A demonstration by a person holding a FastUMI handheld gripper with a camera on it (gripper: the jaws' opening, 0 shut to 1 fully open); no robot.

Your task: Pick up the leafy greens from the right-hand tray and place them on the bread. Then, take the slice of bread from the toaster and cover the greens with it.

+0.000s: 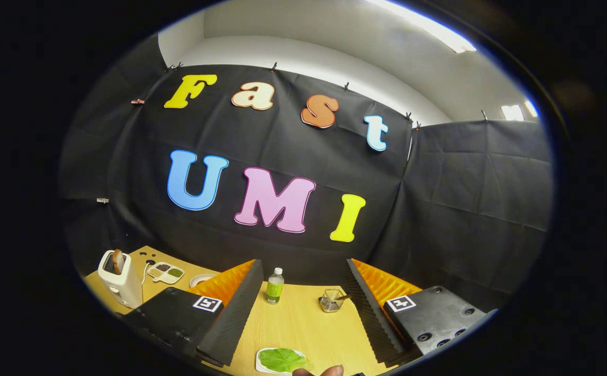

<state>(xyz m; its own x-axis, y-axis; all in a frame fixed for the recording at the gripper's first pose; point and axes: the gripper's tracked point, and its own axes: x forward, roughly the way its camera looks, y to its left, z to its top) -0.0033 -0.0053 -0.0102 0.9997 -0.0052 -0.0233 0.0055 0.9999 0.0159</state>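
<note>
Gripper view: the gripper (303,313) is held above the pale wooden table (303,324), its two black ribbed fingers (233,318) spread wide with nothing pinched. Between them, near their base, one flat green leaf (282,359) is seen lying on a small white tray (261,365); a fingertip (329,371) is glimpsed just beside it. Beyond the fingers one green-labelled plastic bottle (274,286) and one small wire holder (331,301) are set well apart. Off to the left, one white toaster (119,284) is noted with one brown bread slice (118,261) standing in its slot; near it, one white sectioned dish (165,272) and one white plate rim (201,279).
</note>
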